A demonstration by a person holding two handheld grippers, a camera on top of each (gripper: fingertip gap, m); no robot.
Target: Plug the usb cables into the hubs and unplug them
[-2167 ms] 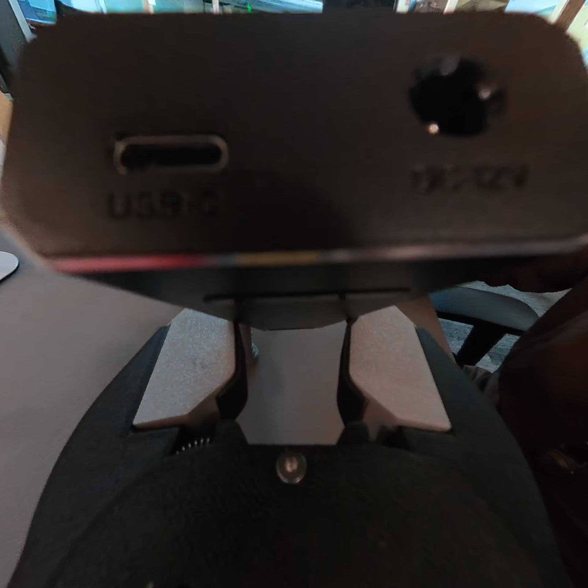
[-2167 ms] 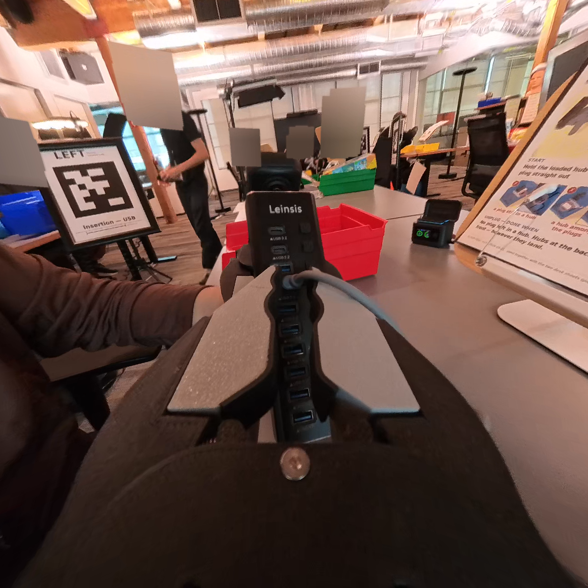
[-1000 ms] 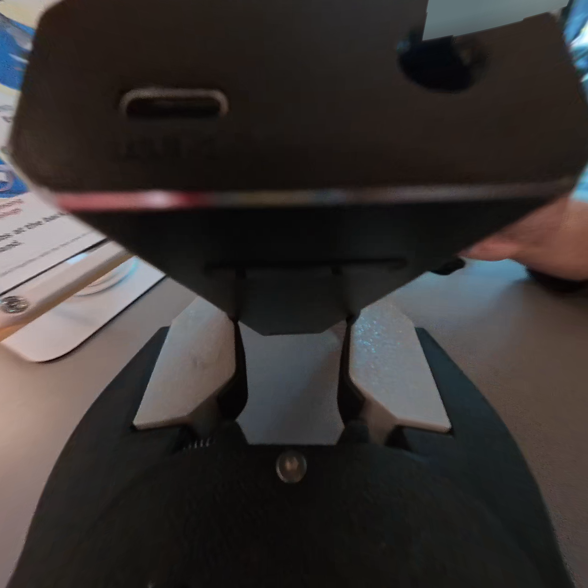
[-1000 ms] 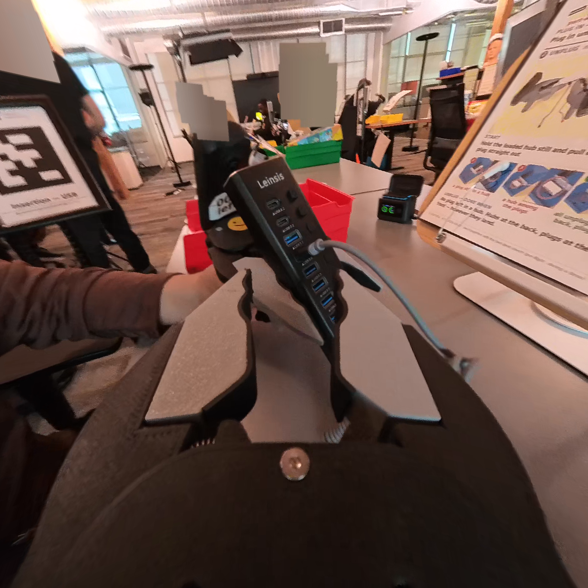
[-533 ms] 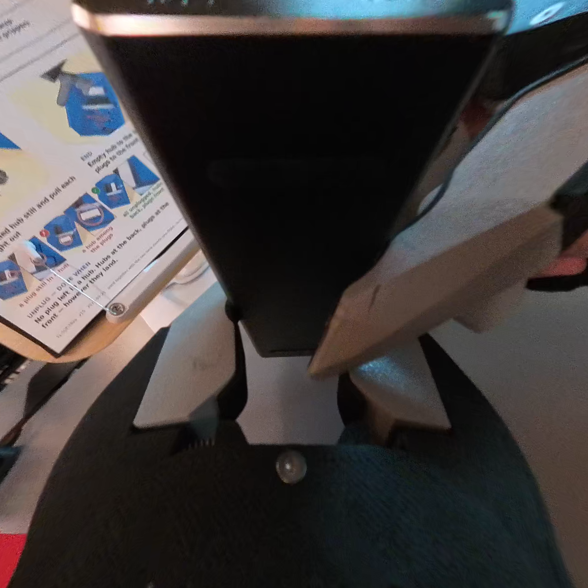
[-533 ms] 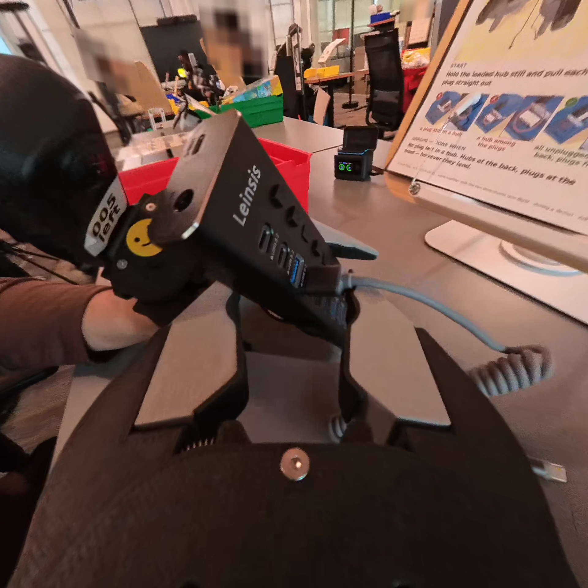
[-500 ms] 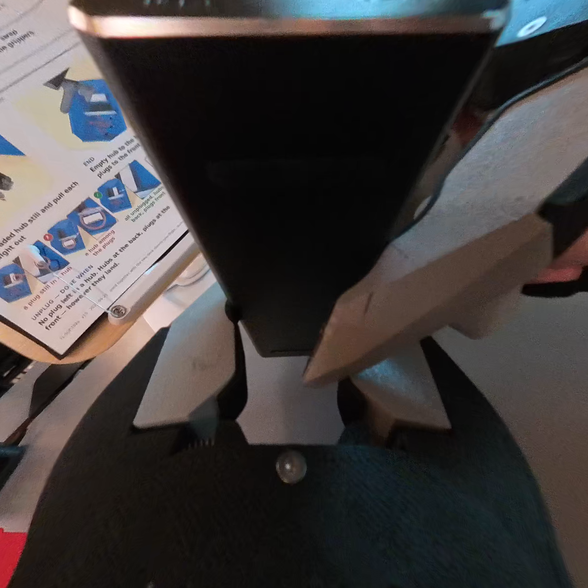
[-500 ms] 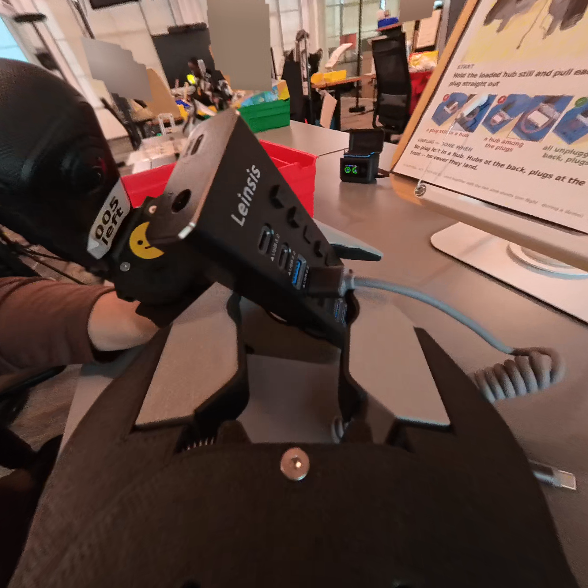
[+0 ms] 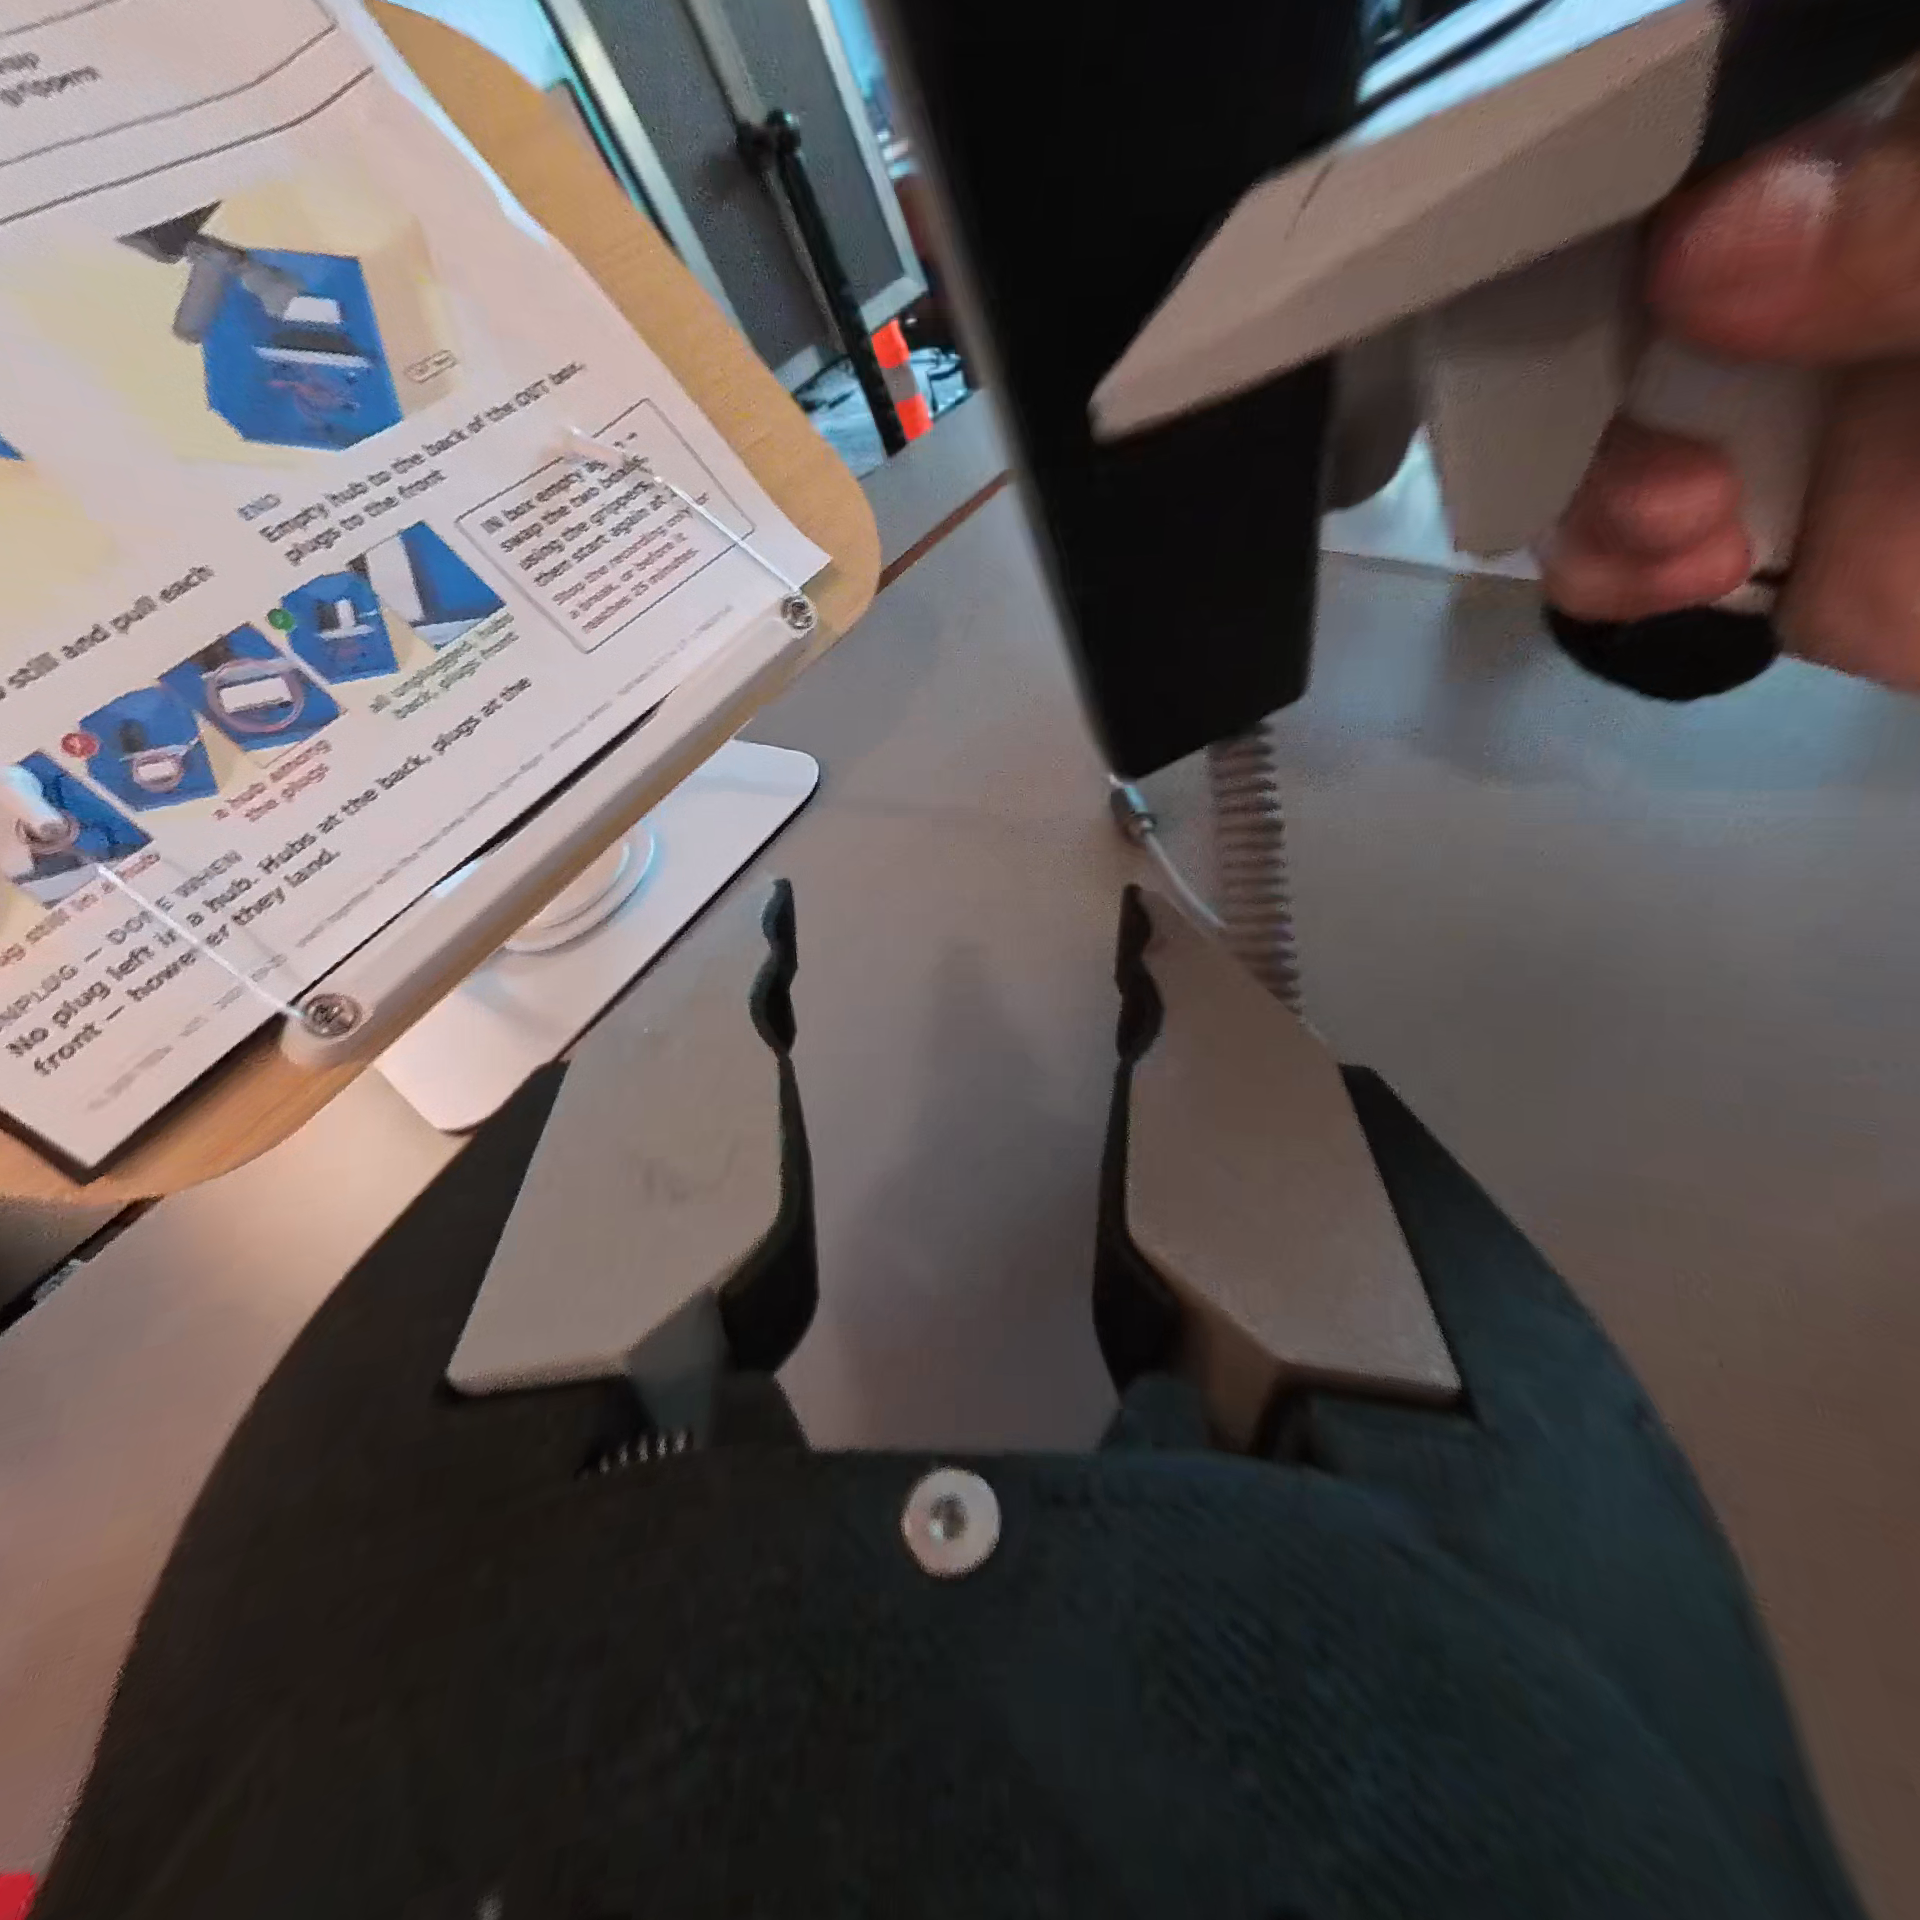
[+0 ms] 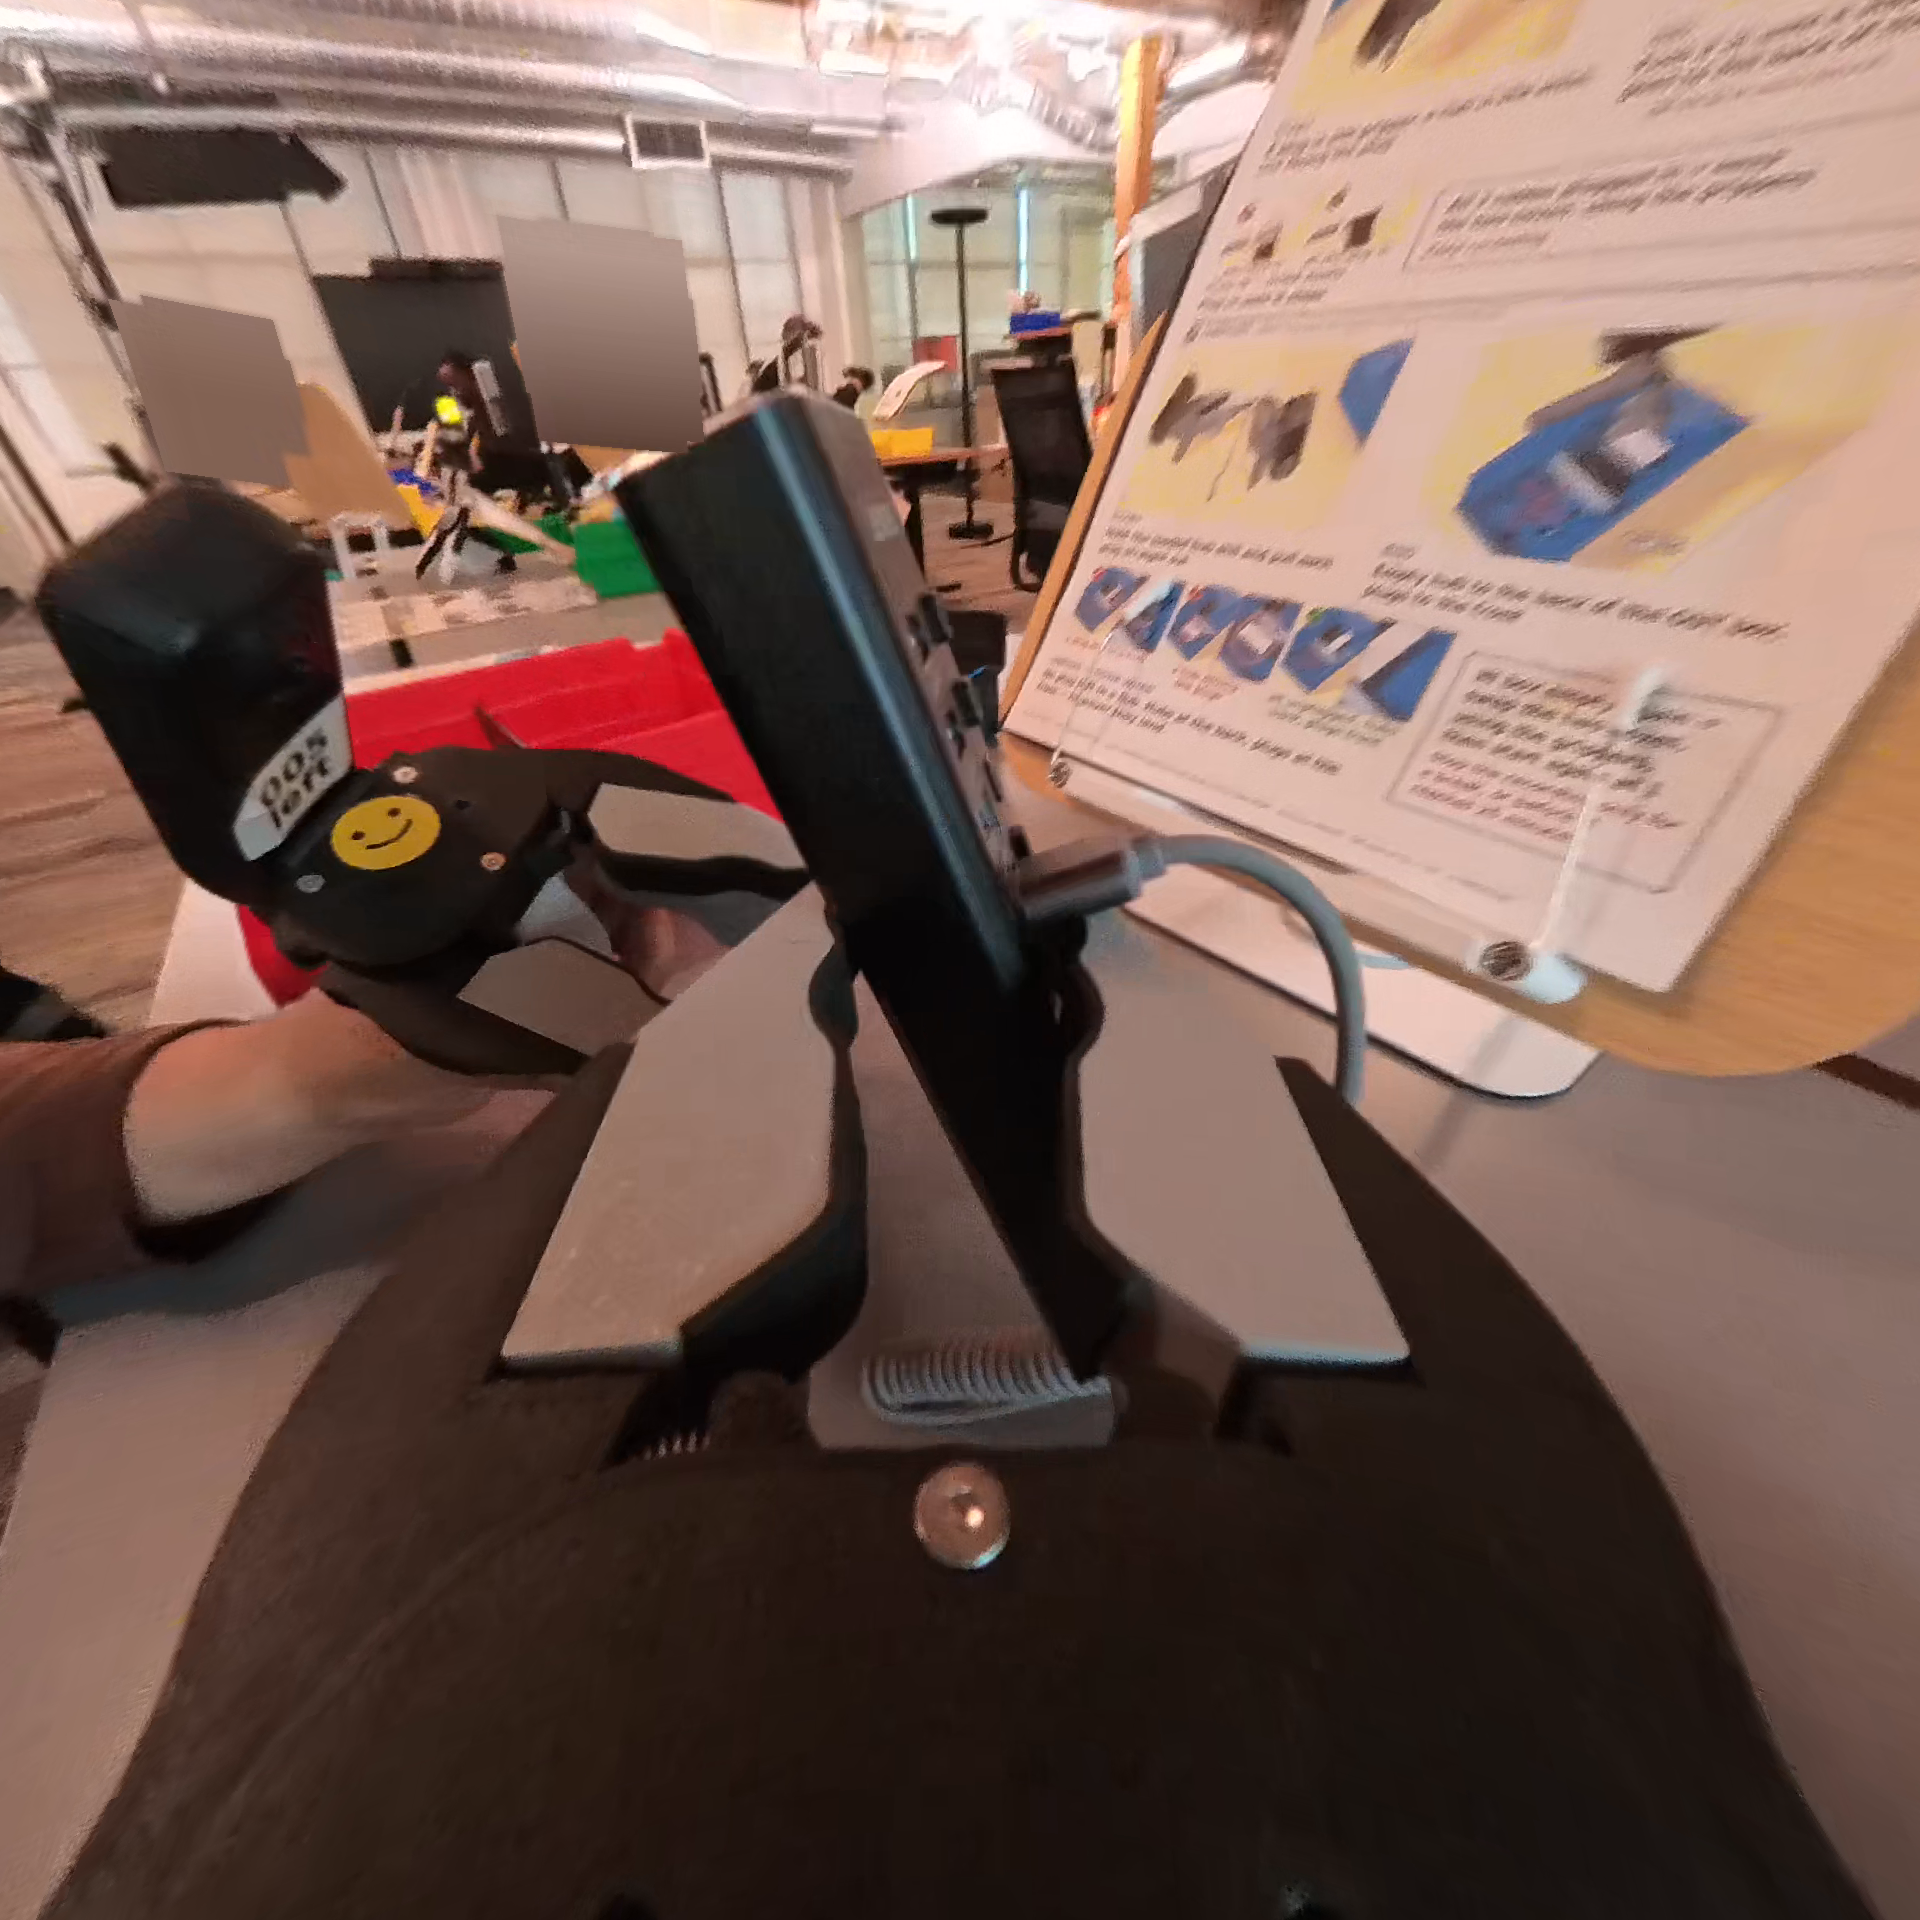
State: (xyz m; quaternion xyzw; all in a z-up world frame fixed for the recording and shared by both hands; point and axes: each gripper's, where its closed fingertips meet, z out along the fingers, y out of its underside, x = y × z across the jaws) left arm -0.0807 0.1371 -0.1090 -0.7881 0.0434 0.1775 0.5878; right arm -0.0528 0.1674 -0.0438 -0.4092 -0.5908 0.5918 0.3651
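Right hand-held gripper (image 10: 951, 997) is clamped on the slim black USB hub (image 10: 831, 727) above the grey table (image 10: 1662, 1299) – grey cable (image 10: 1247, 873) plugged in, ports mostly hidden edge-on – left hand-held gripper (image 9: 951, 935) spread apart, empty.

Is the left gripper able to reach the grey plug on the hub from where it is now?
Probably yes. The left gripper is open and empty beside the hub, which the right gripper holds. The plug sticks out on the hub's far side, uncovered, so it must go round.
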